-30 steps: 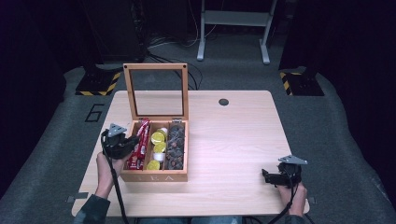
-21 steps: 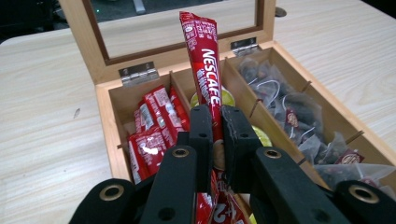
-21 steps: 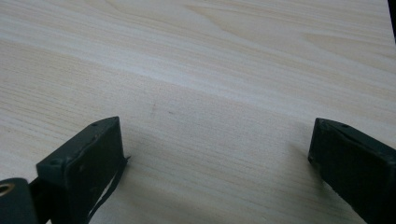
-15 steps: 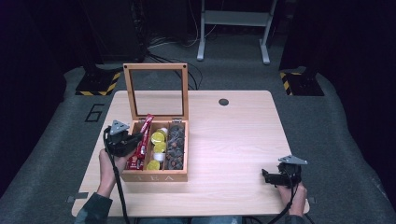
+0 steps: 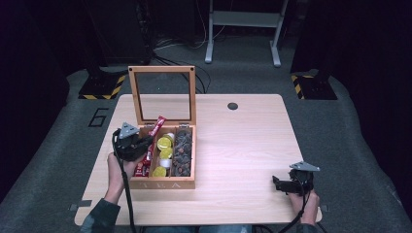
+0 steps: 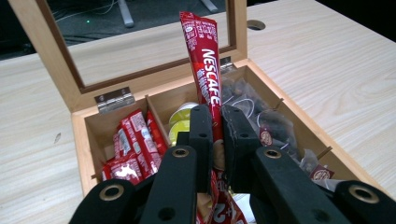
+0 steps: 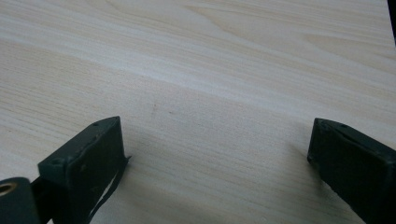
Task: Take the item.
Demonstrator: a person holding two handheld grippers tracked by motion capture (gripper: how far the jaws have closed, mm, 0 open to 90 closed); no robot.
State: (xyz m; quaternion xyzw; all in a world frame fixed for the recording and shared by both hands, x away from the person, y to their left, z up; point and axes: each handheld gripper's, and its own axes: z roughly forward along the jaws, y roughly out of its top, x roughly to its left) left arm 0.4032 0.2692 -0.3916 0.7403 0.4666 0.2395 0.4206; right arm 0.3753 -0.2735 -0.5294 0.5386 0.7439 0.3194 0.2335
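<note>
Nescafé stick [image 6: 204,60] stands upright over the tea box's [image 5: 165,184] left compartment, near the tabletop's left edge, pinched low by the left gripper [image 6: 215,140] so it lifts clear of the other sachets [image 6: 132,144]. Right gripper [image 7: 215,154] idles gaping, empty, by the front-right corner.

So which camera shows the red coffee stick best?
The left gripper view. There the red Nescafe stick stands up close, pinched between the left gripper's jaws above the wooden box, and its white lettering is readable. In the high view the stick is a thin red sliver. The right gripper view faces bare table.
</note>
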